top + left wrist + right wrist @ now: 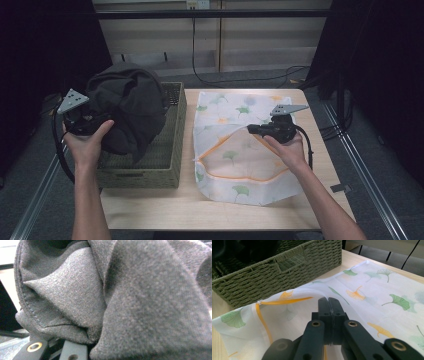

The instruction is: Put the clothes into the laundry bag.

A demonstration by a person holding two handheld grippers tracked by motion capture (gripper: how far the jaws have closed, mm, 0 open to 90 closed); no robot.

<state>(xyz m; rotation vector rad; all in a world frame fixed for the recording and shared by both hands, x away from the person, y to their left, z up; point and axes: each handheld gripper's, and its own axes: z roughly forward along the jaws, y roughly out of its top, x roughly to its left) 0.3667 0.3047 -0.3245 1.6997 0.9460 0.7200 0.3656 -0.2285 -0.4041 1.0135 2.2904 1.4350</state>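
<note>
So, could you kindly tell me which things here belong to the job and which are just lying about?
In use:
- dark grey garment, in the left tool
- leaf-print mesh bag, pinched by the right tool
- woven basket

Lying about:
- floor cables

The pale wooden table [320, 165] carries a green woven basket [165, 160] at nine o'clock and a leaf-printed mesh bag [240, 170] at centre.

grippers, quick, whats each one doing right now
left gripper: tongs closed on the dark grey garment, lifted above the wicker basket.
right gripper: tongs shut on the mesh laundry bag edge.
</note>
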